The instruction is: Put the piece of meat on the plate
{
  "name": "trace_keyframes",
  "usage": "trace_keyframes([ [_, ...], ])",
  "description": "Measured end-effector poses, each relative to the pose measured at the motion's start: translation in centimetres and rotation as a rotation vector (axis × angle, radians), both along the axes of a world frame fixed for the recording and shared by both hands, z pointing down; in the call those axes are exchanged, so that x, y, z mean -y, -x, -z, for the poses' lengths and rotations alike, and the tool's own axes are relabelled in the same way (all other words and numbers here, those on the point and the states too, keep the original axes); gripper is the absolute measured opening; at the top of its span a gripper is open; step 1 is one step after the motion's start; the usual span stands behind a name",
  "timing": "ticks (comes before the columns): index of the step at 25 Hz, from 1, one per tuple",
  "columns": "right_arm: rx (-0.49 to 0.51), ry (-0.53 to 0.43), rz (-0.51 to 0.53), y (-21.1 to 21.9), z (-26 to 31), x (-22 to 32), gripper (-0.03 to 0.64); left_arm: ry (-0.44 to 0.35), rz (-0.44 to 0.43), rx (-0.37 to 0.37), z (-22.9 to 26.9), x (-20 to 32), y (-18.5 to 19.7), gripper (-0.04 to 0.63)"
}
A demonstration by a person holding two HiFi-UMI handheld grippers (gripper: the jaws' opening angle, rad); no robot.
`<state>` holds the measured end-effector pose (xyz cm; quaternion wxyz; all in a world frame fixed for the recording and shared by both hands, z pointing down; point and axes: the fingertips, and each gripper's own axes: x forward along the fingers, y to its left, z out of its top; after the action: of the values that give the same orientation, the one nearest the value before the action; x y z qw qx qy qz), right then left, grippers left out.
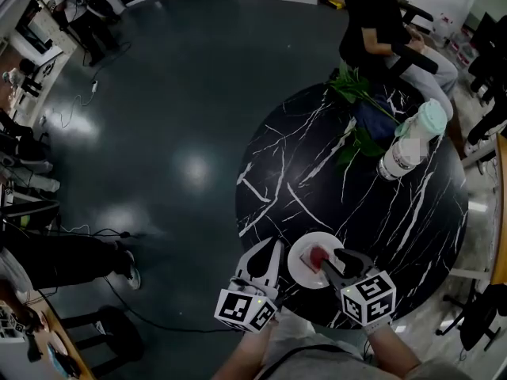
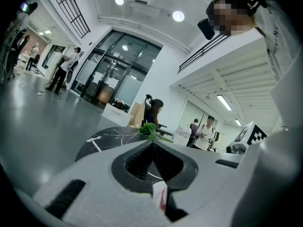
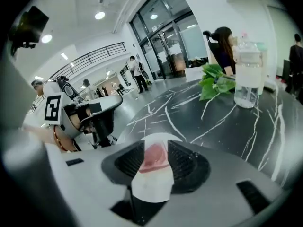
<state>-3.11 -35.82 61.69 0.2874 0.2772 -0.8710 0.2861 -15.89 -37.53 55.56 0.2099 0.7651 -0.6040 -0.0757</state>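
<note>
Tongs, right: the right tongs hang tilted down over the plate, jaws released and standing apart, gripping nothing.
Between those jaws: the piece of meat lies on the plate, flanked by the two ribbed pads; whether either pad brushes it cannot be told.
Tongs, left: the left tongs are clenched, tips together, with nothing caught in them.
Left tongs, place: at the near edge of the tabletop, just beside the plate's left rim; contact with the rim cannot be made out.
Meat, place: the red piece sits on the white plate, which rests by the near edge of the round black marbled tabletop.
Head view only: both tongs together, the whole round of the table, and the grey floor around it.
Right gripper view only: the open gap straight on, with the meat framed in it, and the veined tabletop running to a clear bottle and green leaves near the far edge.
Left gripper view only: a thin sliver of white and red below the closed tips; the leaves and a seated person beyond the far edge.
Head view, far edge: the bottle lies tilted in frame beside the leaves, the seated person behind.
</note>
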Motion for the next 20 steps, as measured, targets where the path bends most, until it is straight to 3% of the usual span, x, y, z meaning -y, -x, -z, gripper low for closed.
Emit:
trace_keyframes([
  [4, 0.077, -0.032, -0.035, -0.3, 1.8, 0.4, 0.179, -0.008, 0.0, 0.004, 0.7, -0.6, -0.4, 0.009],
  [9, 0.159, -0.031, -0.042, -0.8, 3.8, -1.3, 0.181, -0.021, -0.011, 0.006, 1.5, -2.6, -1.5, 0.009],
  [13, 0.19, -0.098, -0.01, -0.8, 6.2, -3.1, 0.177, -0.045, -0.018, 0.013, 2.9, -4.5, -2.3, 0.009],
  [14, 0.195, -0.12, -0.005, -0.9, 6.9, -3.6, 0.166, -0.051, -0.023, 0.014, 3.2, -5.0, -2.6, 0.009],
  [16, 0.201, -0.161, -0.004, -1.0, 8.1, -4.4, 0.07, -0.059, -0.03, 0.017, 3.9, -6.1, -3.2, 0.009],
  [20, 0.222, -0.216, 0.002, -1.1, 10.1, -6.0, 0.023, -0.079, -0.058, 0.023, 5.1, -8.0, -4.8, 0.011],
])
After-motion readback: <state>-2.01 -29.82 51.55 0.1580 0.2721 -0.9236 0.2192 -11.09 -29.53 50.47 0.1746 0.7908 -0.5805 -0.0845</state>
